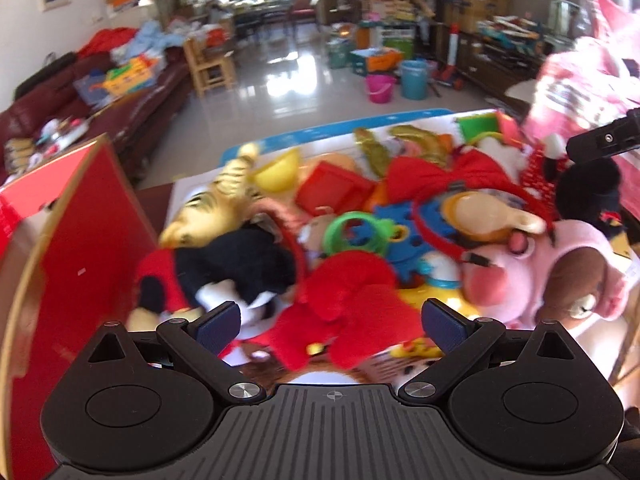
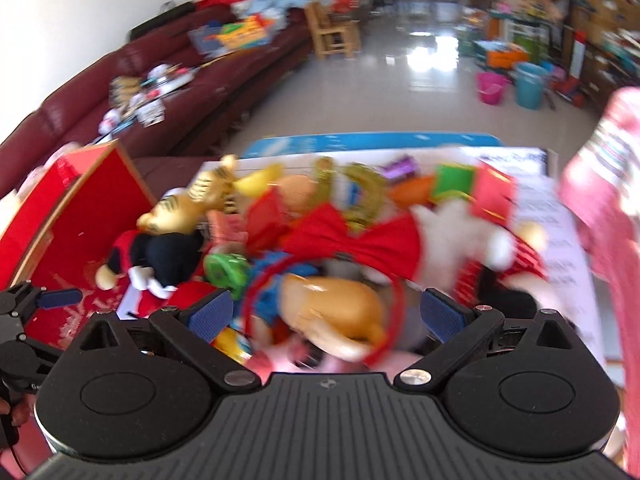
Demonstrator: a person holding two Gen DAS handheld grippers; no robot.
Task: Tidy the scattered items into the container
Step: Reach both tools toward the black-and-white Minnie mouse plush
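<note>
Hovering grippers: left gripper and right gripper both hang above a heap of toys on a table, each with its jaws spread wide apart and nothing between the blue pads.

Scattered items: a dense pile fills the tabletop. It includes a tiger plush, a black and red mouse plush, a green ring, blue gears, a big red bow, a pink plush and a red fabric piece lying just beyond the left pads.

Container: a red box stands open at the left edge of the pile, touching the mouse plush; its red lining shows in the right wrist view.

Below right gripper: an orange and cream plastic toy, crossed by a thin red band, sits between the open pads, though blur hides its exact shape.

Risk, tangling: items overlap, so lifting one may drag the band, the bow or a neighbour along.

Risk, spilling: a dragged neighbour may slide off the table edge.

Risk, slipping: the smooth rounded plastic may squirt from the pads if pinched off-centre.

Risk, collision: both grippers work close together over the same pile; the left one shows at the lower left of the right wrist view.
</note>
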